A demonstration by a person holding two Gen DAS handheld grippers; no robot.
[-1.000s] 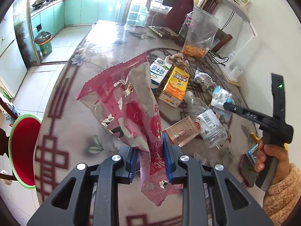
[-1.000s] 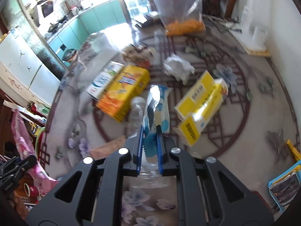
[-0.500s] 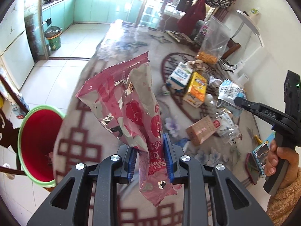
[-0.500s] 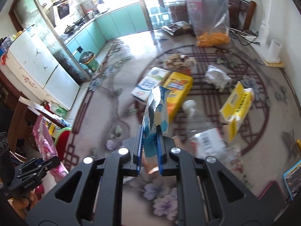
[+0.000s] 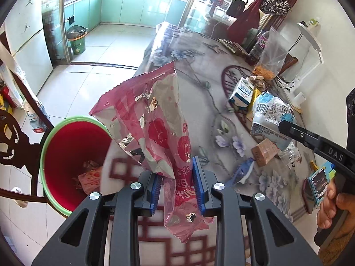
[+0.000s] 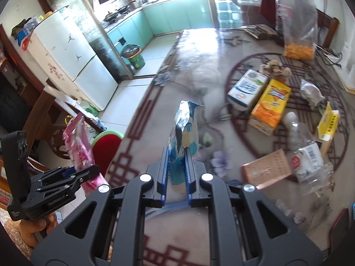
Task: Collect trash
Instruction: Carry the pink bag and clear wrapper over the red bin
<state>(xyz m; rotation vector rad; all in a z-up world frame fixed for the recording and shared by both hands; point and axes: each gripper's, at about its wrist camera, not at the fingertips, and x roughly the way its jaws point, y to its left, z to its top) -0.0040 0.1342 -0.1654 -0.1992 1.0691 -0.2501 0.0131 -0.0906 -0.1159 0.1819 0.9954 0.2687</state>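
Tiled kitchen floor lies beyond the patterned counter [image 5: 199, 102], and a red bin [image 5: 66, 155] stands beside its edge. A pink snack bag [image 5: 155, 124] is clamped in the left tongs [image 5: 176, 177], near the bin but not yet over it. A blue-and-white wrapper [image 6: 184, 128] is pinched in the right tongs [image 6: 176, 168], above the counter. Each piece should be carried fully past the green rim before it is let go, the floppy pink bag first.

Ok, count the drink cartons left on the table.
2, side by side inside the table's round pattern: a white and blue carton and an orange carton touching its right side. More may be hidden in the clutter.
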